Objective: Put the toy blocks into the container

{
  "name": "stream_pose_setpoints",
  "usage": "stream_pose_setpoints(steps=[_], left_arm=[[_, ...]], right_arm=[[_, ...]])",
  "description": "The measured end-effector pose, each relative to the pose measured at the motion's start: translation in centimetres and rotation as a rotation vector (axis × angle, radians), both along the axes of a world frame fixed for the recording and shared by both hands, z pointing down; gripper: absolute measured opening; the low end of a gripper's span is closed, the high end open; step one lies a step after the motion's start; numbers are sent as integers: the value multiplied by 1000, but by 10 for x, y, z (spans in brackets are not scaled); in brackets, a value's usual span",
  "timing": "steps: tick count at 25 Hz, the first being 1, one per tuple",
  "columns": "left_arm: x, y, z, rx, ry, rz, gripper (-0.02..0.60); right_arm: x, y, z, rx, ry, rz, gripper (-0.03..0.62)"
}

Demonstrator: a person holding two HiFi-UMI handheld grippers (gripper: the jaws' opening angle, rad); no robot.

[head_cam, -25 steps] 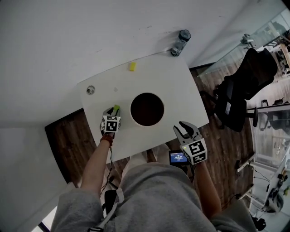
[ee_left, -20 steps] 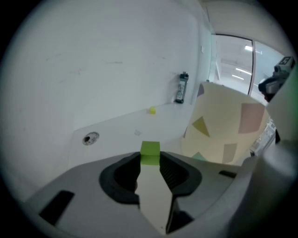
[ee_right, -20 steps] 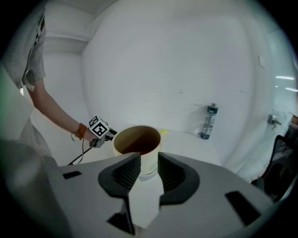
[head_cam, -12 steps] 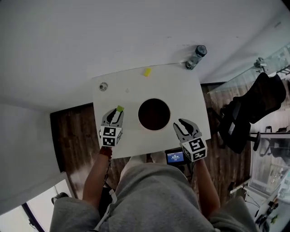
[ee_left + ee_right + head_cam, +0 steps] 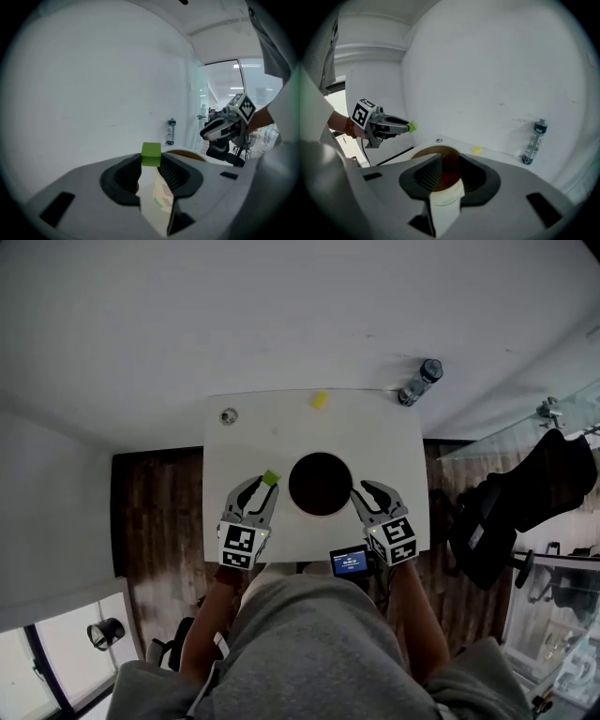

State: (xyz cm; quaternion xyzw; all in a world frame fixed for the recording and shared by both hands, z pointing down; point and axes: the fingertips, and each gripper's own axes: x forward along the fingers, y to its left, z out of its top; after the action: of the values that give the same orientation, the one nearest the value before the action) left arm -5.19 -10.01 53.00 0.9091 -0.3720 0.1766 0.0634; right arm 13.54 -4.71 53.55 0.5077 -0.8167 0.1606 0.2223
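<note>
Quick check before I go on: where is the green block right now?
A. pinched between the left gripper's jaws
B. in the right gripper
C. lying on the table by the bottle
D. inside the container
A: the left gripper view shows the green block clamped at the jaw tips, and the head view shows the left gripper holding it beside the container, not in it.

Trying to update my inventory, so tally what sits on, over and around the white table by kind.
Toy blocks: 2, a green block held in the left gripper and a yellow block
Round dark container: 1
Bottle: 1
Small round thing: 1
Total: 5
Something red shows inside the container, too unclear to count.
</note>
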Motion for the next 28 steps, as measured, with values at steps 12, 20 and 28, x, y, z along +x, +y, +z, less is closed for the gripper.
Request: stream_pose_setpoints(steps=[12, 20, 28], left_arm=[[42, 19, -11, 34, -41, 75, 130], [83, 26, -27, 93, -62, 164, 132], [100, 33, -33, 114, -58, 203, 138]], right_arm=[[-3, -3, 11, -20, -19, -49, 107], [5, -4, 14, -17, -20, -43, 106], [13, -7, 15, -27, -27, -42, 106]])
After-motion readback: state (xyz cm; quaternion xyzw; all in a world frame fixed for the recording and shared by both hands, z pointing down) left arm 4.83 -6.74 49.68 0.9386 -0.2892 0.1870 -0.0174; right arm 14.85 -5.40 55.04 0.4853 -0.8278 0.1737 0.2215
